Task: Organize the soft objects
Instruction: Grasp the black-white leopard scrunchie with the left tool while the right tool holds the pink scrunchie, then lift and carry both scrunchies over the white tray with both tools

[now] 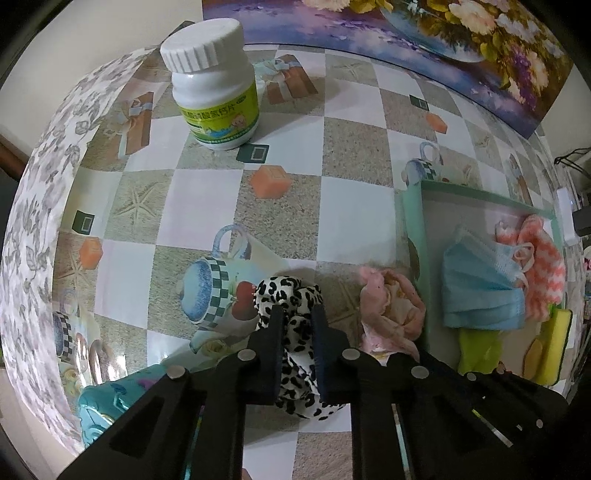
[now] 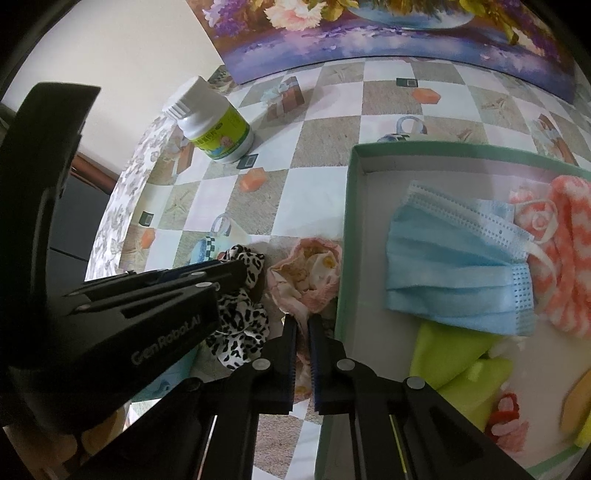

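Matte black tongs (image 1: 297,314), silver round screws, blue-edged pads, white "Gen Robot.AI" lettering.

Home: patterned tablecloth (image 1: 207,206), flower painting (image 1: 424,33).

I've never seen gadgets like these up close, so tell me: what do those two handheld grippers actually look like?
Both are matte black plastic. The left gripper and the right gripper each have two flat, slab-like fingers on angular slotted arms joined by round silver pins. The right fingers' inner faces carry ribbed dark blue pads. The left gripper's body, seen from the right wrist camera, bears grey "Gen Robot.AI" lettering. No cables or sleeves show.
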### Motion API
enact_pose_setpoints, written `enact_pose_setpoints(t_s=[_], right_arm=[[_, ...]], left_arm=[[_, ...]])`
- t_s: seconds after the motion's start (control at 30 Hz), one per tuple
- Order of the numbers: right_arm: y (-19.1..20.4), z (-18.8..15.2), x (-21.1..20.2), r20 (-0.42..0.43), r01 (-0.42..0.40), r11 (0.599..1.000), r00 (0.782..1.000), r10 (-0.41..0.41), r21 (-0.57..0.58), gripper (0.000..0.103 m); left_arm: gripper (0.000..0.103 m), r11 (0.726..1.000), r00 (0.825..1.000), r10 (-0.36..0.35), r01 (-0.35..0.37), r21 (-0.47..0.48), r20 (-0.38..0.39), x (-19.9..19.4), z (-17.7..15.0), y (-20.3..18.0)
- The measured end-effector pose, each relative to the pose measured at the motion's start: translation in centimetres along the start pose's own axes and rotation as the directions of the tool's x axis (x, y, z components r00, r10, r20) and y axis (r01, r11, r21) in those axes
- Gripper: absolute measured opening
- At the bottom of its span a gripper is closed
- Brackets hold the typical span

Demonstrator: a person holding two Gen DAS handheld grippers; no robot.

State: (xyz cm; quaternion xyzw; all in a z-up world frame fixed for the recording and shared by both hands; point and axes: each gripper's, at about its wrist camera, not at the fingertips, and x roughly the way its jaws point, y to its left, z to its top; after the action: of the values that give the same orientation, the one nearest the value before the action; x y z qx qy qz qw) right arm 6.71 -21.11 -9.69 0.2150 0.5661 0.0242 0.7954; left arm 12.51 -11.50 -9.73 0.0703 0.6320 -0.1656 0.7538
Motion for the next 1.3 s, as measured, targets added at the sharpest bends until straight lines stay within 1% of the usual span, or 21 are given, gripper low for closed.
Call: enact_pose_setpoints(t_s=[0.43,0.57,0.67,0.83,0.93,1.0,1.1,1.17,1.3], right_arm=[[0.4,0.6,-1.7,0.046,-0.01,1.0,0.999,0.011,-0.008,0.006],[0.6,0.9,-2.5,0.068,-0.014,1.0,0.998,0.015,-0.012,0.006],[0.8,1.2,-3.3,0.089,-0.016,1.0,0.996,0.017,-0.017,0.006],[1.3,1.6,-4.8,0.128,-0.019,0.999,0.992,0.023,-0.028,0.006],[1.6,1.8,-6.3,0.164,-0.019,0.999,0.986,0.024,-0.032,0.006],[2.0,2.0,-7.7,0.201,-0.009,0.999,0.979,0.018,-0.044,0.006],[2.4,2.2,-10.5,0.267,-0.006,0.999,0.963,0.02,-0.052,0.006],[2.5,2.2,-12.2,0.309,0.011,0.999,0.951,0.006,-0.053,0.006],[2.0,2.2,-15.8,0.38,0.09,0.995,0.922,-0.071,-0.031,0.006]], left_arm=[[0.01,0.998,0.998,-0.015,0.019,-0.057,0.069,-2.8,0.2,2.3],[0.009,0.997,0.994,-0.017,0.024,-0.068,0.106,-4.6,-0.1,3.0],[0.009,0.997,0.99,-0.016,0.027,-0.074,0.144,-5.8,0.2,2.5],[0.009,0.997,0.97,-0.019,0.038,-0.074,0.241,-9.5,0.5,2.6],[0.009,0.997,0.953,-0.022,0.044,-0.067,0.301,-11.7,0.6,2.4],[0.009,0.997,0.937,-0.027,0.05,-0.059,0.348,-13.6,0.4,2.2],[0.009,0.997,0.915,-0.039,0.062,-0.045,0.402,-15.8,0.2,1.9],[0.009,0.997,0.903,-0.045,0.066,-0.035,0.428,-16.8,0.1,1.5],[0.009,0.997,0.885,-0.064,0.074,-0.004,0.461,-18.4,-0.4,0.3]])
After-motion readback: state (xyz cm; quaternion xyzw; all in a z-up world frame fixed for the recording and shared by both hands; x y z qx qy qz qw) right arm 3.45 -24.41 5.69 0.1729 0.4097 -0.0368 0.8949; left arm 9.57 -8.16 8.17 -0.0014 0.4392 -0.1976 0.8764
